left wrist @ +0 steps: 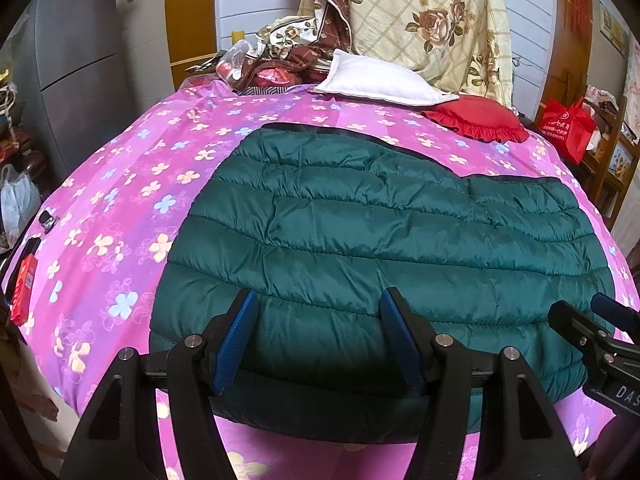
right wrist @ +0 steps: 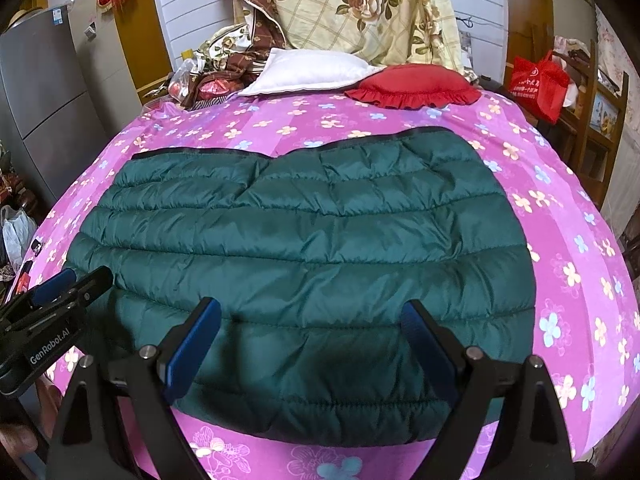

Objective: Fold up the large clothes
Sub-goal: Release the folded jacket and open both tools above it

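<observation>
A dark green quilted down jacket (left wrist: 360,232) lies folded flat on the pink flowered bedspread (left wrist: 132,208); it also shows in the right wrist view (right wrist: 304,248). My left gripper (left wrist: 318,300) is open, its blue pads just above the jacket's near edge, left part. My right gripper (right wrist: 310,312) is open above the near edge, right part. Each gripper shows in the other's view, the right one (left wrist: 580,320) at the right border, the left one (right wrist: 76,284) at the left border. Neither holds anything.
A white pillow (left wrist: 380,80) and a red frilled cushion (left wrist: 476,120) lie at the head of the bed below a hanging floral quilt (left wrist: 424,20). A grey fridge (left wrist: 76,60) stands left. A red bag (left wrist: 566,128) and wooden shelves stand right. Small red and black items (left wrist: 24,280) lie at the bed's left edge.
</observation>
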Available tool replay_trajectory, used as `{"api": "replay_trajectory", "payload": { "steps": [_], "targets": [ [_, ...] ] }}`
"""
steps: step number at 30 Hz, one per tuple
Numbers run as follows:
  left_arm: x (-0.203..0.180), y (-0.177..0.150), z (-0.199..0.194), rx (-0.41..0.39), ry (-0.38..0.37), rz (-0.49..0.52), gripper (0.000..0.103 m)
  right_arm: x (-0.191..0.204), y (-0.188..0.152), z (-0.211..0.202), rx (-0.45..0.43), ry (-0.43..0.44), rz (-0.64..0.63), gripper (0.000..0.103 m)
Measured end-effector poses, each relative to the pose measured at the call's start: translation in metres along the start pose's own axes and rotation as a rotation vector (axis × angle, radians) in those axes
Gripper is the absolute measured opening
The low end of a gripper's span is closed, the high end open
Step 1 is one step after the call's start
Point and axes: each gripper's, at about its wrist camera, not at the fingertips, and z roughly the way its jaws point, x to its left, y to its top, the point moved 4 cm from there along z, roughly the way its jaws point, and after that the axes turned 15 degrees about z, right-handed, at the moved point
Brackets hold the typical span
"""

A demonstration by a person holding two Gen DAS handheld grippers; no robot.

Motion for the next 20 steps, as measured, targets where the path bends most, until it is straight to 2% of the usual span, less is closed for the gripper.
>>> {"api": "replay_trajectory", "payload": {
  "steps": [20],
  "targets": [
    [0.0039,0.0013,0.0077,-0.003,-0.027,-0.004,0.049,-0.0019,0.0007,0.0086,0.016,-0.004,0.002,0.094]
  ]
}}
